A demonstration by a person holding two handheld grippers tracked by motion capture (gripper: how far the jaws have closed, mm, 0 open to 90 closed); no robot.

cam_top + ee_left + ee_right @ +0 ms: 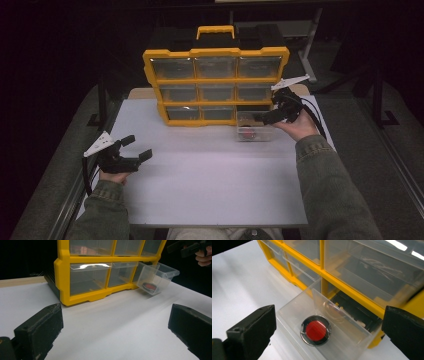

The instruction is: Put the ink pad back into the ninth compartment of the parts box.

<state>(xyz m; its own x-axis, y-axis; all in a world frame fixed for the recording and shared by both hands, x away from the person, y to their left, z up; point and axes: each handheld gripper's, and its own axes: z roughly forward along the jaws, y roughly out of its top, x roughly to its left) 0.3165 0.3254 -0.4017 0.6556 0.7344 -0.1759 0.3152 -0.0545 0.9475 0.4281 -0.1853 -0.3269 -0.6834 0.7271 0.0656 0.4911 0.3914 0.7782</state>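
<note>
I'm working over a white worktop (210, 185), matte and bare across its near half. Beyond its far edge I see a strip of pale wood, and the room around is dark; grey floor and dark frame legs show at both sides.

One yellow organiser (216, 86) stands upright at the far side, black handle section on top. I count nine drawer bays, three rows of three. Eight hold clear drawers pushed in. The ninth, bottom right, is vacant: its clear drawer (256, 132) is out, lying on the worktop just in front of that bay and touching the organiser's foot. Inside it lies one round black piece with a red centre (315, 330).

Two grippers. The right gripper (265, 118) hangs over the pulled drawer, jaws spread wide, nothing between them; in the right gripper view the red-centred piece lies below the gap. The left gripper (136, 148) is at the near left, well apart from the organiser, jaws released and gripping nothing, above bare worktop.
</note>
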